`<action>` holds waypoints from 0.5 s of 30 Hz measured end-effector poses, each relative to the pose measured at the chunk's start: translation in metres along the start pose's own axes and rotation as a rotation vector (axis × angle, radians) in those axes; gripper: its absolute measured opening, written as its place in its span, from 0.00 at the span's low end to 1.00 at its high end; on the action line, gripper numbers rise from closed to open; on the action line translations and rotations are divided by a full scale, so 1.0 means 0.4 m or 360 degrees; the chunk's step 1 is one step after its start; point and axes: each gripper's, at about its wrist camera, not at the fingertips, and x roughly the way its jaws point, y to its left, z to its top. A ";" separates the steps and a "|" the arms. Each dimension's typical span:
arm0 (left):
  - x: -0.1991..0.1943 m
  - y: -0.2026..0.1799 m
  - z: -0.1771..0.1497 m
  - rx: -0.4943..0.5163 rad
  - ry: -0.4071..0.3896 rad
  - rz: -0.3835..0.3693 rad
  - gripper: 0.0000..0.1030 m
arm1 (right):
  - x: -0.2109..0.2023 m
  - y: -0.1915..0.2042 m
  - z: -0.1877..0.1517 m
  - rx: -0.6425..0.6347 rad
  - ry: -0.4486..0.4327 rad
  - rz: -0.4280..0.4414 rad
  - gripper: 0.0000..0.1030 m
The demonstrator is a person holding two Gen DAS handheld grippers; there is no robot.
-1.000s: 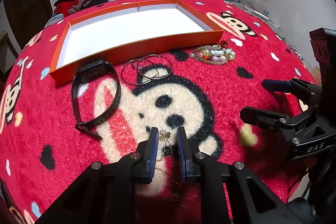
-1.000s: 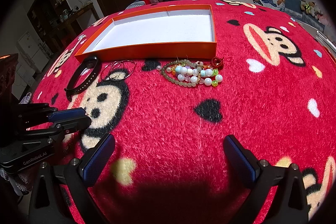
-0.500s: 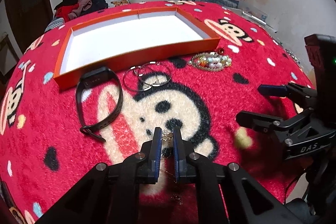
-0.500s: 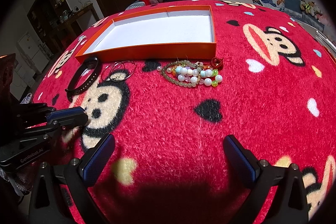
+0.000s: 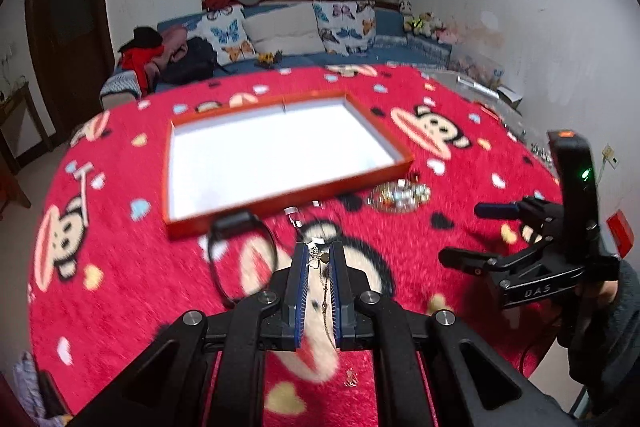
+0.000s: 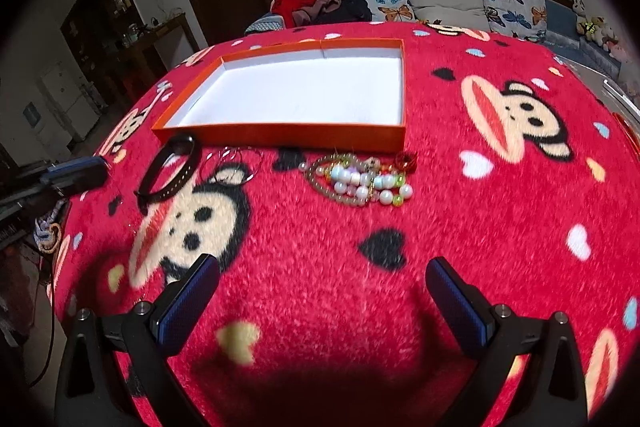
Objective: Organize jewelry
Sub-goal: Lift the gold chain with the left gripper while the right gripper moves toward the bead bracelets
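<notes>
Left gripper (image 5: 319, 259) clamped on a thin necklace (image 5: 325, 283); right gripper (image 6: 322, 291) wide apart over the blanket.

The necklace's charm sits between the left gripper's blue pads (image 5: 301, 291) and its chain hangs down between them, lifted off the red blanket (image 6: 480, 227) — the view is blurred, so its finer details are hard to read. Beyond it lies the orange tray (image 5: 400, 169) with a bare white floor. A black band (image 6: 170, 175) lies at the tray's near left corner, thin hoops (image 6: 232, 163) just to its right, and a heap of beaded bracelets (image 6: 360, 179) near the tray's right corner — a small red ring (image 6: 406, 159) beside them. The right gripper holds nothing, low above the blanket and well short of the beads; in the left view it shows at the right edge.
</notes>
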 end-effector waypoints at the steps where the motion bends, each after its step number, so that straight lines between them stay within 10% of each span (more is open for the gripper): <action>1: -0.012 0.004 0.011 0.0004 -0.0018 0.0004 0.10 | 0.001 -0.001 0.005 -0.0005 -0.0002 -0.0001 1.00; 15: -0.051 0.028 0.090 0.0039 -0.0094 0.0022 0.10 | 0.031 -0.071 0.070 -0.0013 -0.0011 0.0008 0.86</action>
